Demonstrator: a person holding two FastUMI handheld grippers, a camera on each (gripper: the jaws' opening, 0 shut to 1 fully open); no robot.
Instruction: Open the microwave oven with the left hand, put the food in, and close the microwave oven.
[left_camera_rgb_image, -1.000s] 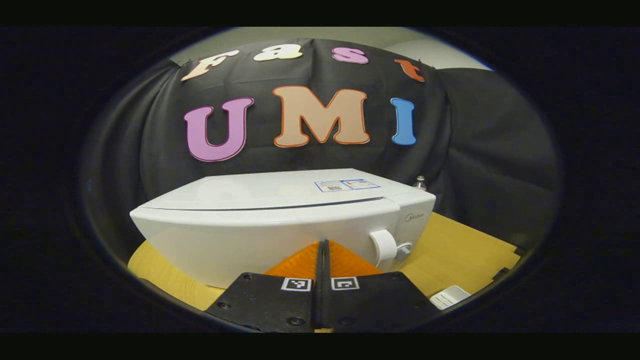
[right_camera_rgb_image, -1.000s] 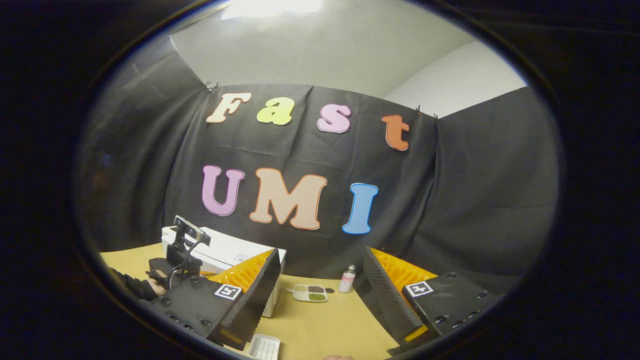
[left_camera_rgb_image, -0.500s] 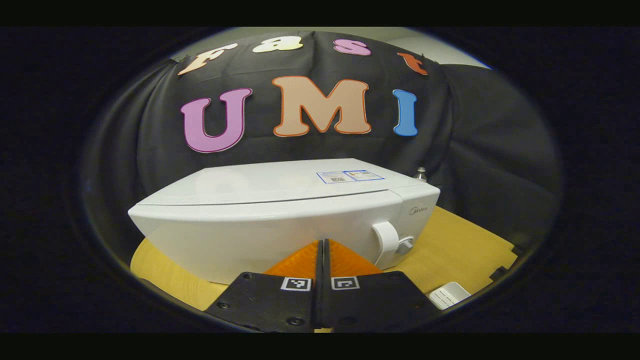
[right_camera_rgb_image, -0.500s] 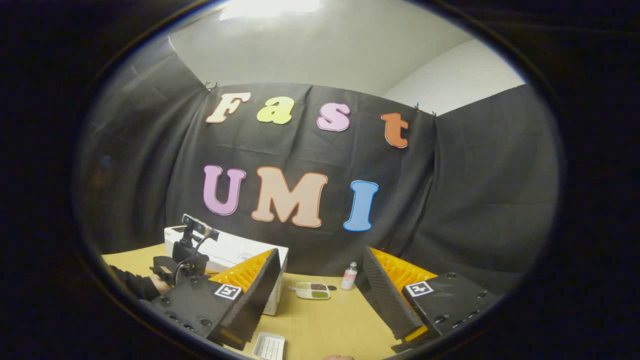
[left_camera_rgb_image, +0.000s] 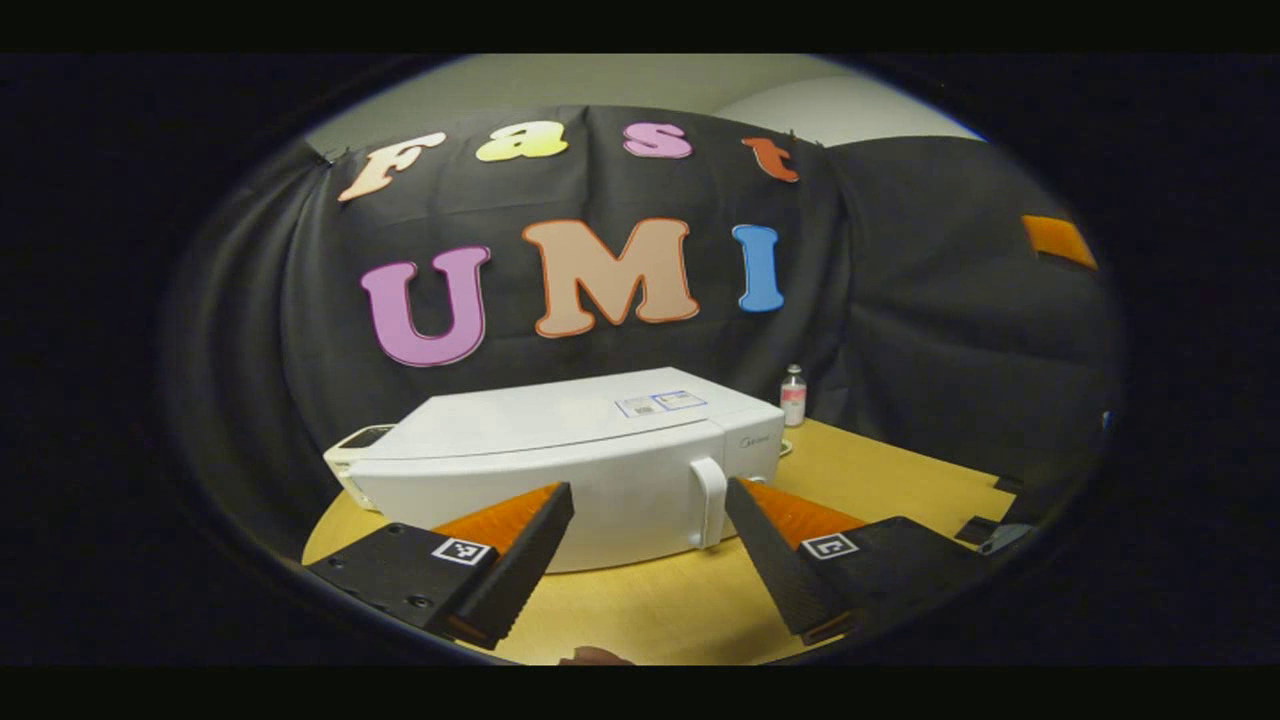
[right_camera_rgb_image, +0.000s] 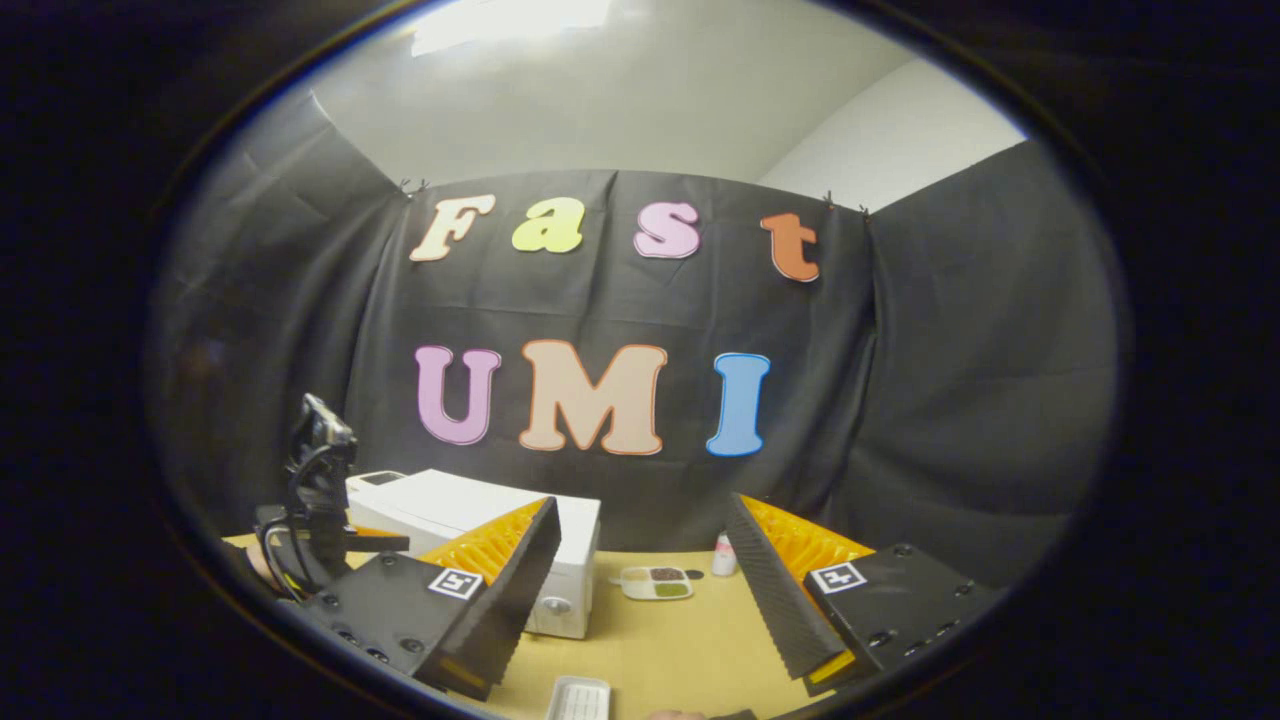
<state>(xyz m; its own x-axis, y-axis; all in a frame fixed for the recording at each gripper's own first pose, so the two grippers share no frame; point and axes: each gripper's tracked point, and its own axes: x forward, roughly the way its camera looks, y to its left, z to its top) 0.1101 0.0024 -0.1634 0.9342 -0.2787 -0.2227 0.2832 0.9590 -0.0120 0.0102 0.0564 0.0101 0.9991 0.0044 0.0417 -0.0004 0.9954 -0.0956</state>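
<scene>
Microwave (left_camera_rgb_image: 570, 470) door shut (food tray (right_camera_rgb_image: 657, 582) in right gripper view).

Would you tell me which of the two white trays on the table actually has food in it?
The food tray beside the small bottle, right of the microwave: its compartments hold dark and green food. The white tray at the near table edge looks bare.

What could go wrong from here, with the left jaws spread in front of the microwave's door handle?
The left gripper is open but short of the handle; closing early would miss it. The microwave stands unanchored on the table, so a hard pull might drag it. The food tray and a small bottle stand close beyond the microwave; a careless right gripper could tip the bottle.
</scene>
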